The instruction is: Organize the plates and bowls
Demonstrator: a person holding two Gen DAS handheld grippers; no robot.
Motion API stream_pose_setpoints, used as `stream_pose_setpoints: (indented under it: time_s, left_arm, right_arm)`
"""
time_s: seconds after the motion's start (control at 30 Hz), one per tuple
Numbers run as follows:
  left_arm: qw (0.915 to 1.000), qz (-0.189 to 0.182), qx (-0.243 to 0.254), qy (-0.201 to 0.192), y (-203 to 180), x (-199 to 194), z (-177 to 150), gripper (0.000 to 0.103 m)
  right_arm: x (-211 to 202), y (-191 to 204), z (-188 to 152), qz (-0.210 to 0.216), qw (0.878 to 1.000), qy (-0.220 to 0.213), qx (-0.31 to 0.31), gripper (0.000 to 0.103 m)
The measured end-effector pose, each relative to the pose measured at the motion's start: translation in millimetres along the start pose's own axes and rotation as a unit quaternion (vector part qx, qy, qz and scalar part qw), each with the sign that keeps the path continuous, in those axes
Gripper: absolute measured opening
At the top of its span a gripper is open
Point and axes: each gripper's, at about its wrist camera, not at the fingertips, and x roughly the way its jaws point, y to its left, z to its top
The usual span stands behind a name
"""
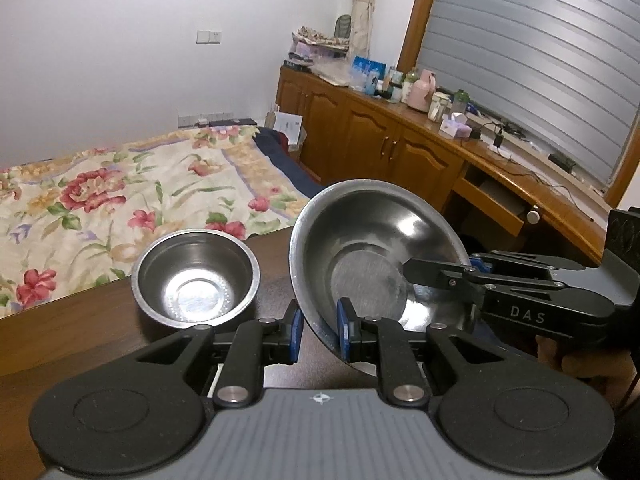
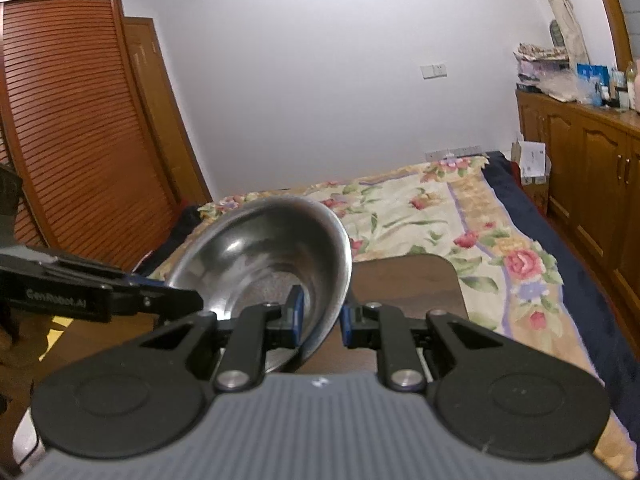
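- A bedroom: the dark wooden counter [image 1: 80, 320] ends close ahead, with the flowered bed [image 1: 120, 184] just past its edge.
- My left claw [image 1: 318, 330] and right claw [image 2: 322, 316] both pinch the rim of the big bowl [image 1: 372, 240], held tilted off the counter.
- I judge this the carrying step; next, set it level, maybe under the small bowl [image 1: 196, 280] beside it.
- Open room is mostly upward.

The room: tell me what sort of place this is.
A bedroom, most likely, in a home. A bed with a floral cover fills the middle, a louvred wardrobe stands along one wall, and wooden cabinets loaded with bottles and boxes run under a shuttered window.
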Motion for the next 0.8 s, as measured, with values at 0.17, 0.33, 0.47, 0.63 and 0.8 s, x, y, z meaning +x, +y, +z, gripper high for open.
stream_pose_setpoints:
  time_s: [0.17, 0.33, 0.47, 0.63, 0.8]
  left_arm:
    - [0.9999, 0.0, 0.009, -0.013, -7.4, -19.3, -8.5, 0.021]
    - [0.9996, 0.0, 0.014, -0.023, -11.6, -37.8, -18.9, 0.021]
    - [0.9995, 0.002, 0.015, -0.026, -16.0, -49.8, -31.5, 0.021]
    - [0.9995, 0.006, 0.014, -0.029, -19.6, -63.6, -53.1, 0.021]
    - [0.9996, 0.007, 0.008, -0.027, -17.3, -75.1, -70.7, 0.021]
  right_arm:
    - [-12.6, 13.0, 1.4, 0.003, 1.0, -0.008, -0.016, 0.02]
    - [-24.8, 22.2, -0.6, 0.003, 1.0, -0.015, -0.026, 0.02]
    - [-31.3, 29.3, -4.6, 0.003, 0.999, -0.015, -0.033, 0.02]
    - [-38.3, 36.5, -13.3, 0.008, 0.999, -0.012, -0.034, 0.02]
    - [-43.5, 45.8, -27.2, 0.012, 0.999, -0.001, -0.037, 0.02]
